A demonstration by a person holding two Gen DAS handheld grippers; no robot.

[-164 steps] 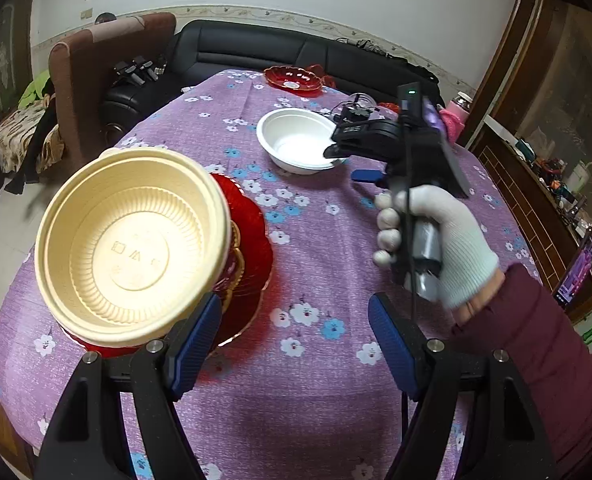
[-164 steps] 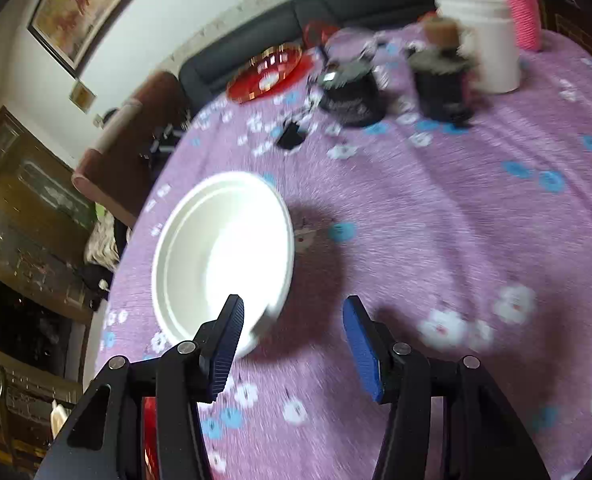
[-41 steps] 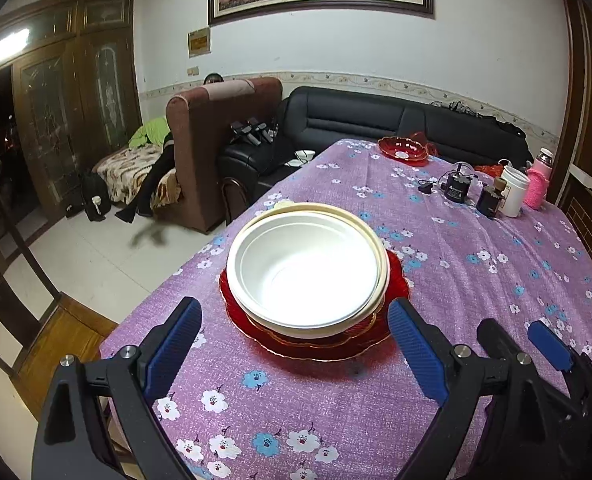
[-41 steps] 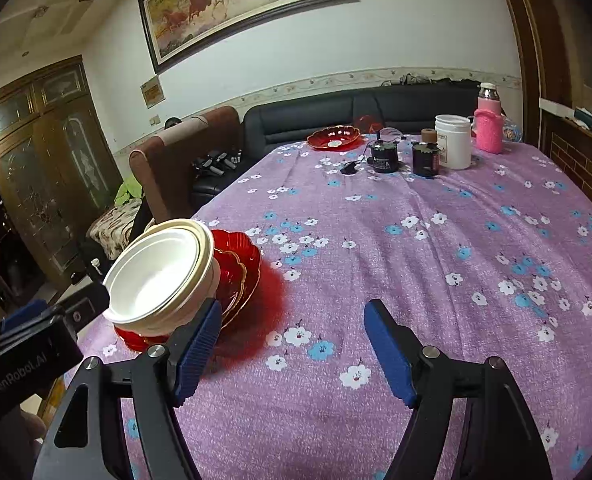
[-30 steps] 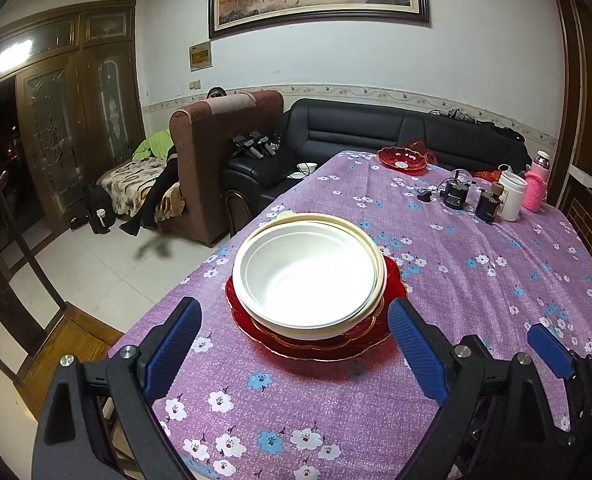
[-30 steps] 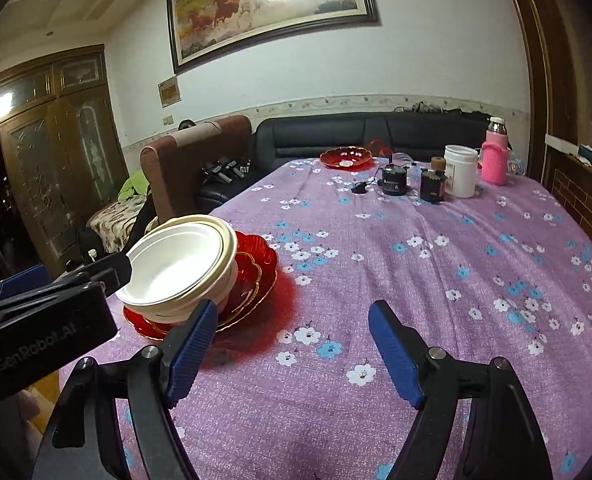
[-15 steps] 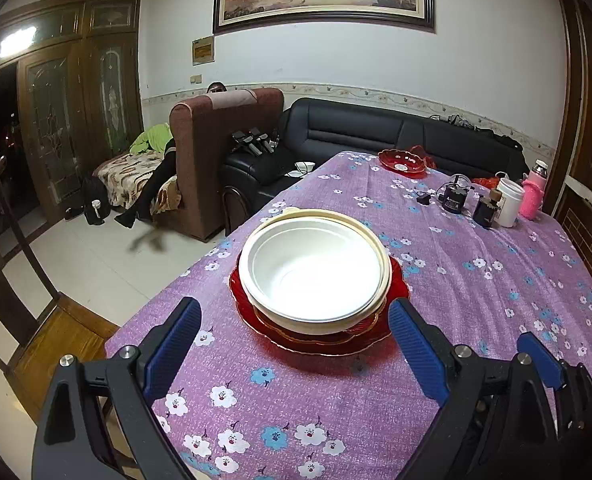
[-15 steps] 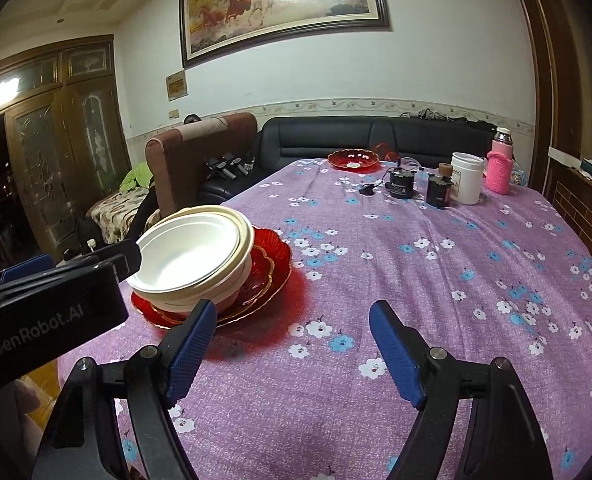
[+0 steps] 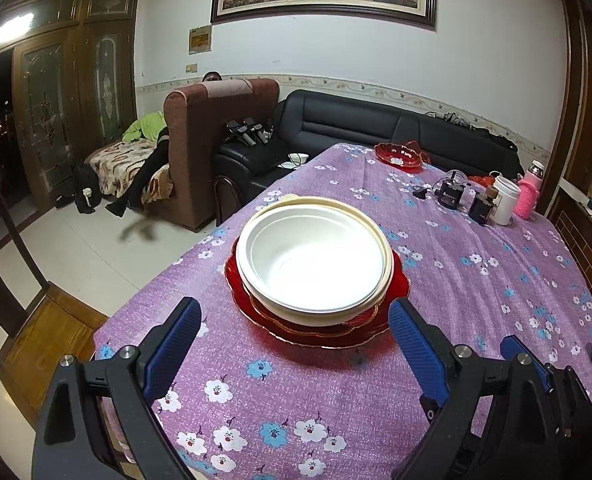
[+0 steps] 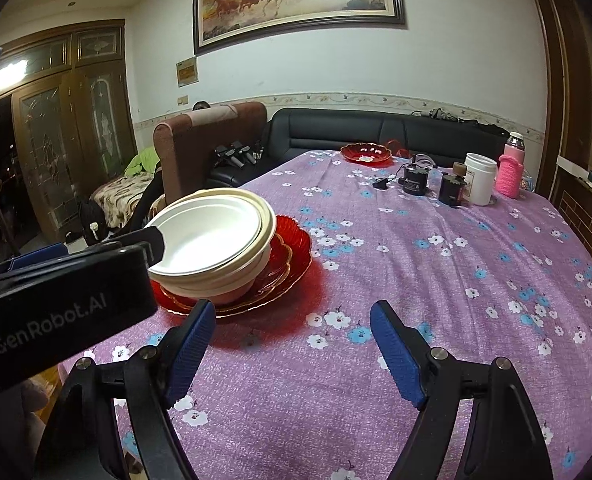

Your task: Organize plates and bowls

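Here, white bowl (image 9: 313, 268) stacked, table edge (image 9: 136, 304) near

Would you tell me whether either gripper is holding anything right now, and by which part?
Nothing is held. The left gripper and right gripper are both open and empty, short of the stacked bowls.

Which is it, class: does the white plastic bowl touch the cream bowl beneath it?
Touching. In the right wrist view the white plastic bowl sits nested inside the cream bowl, rim on rim, with no gap showing.
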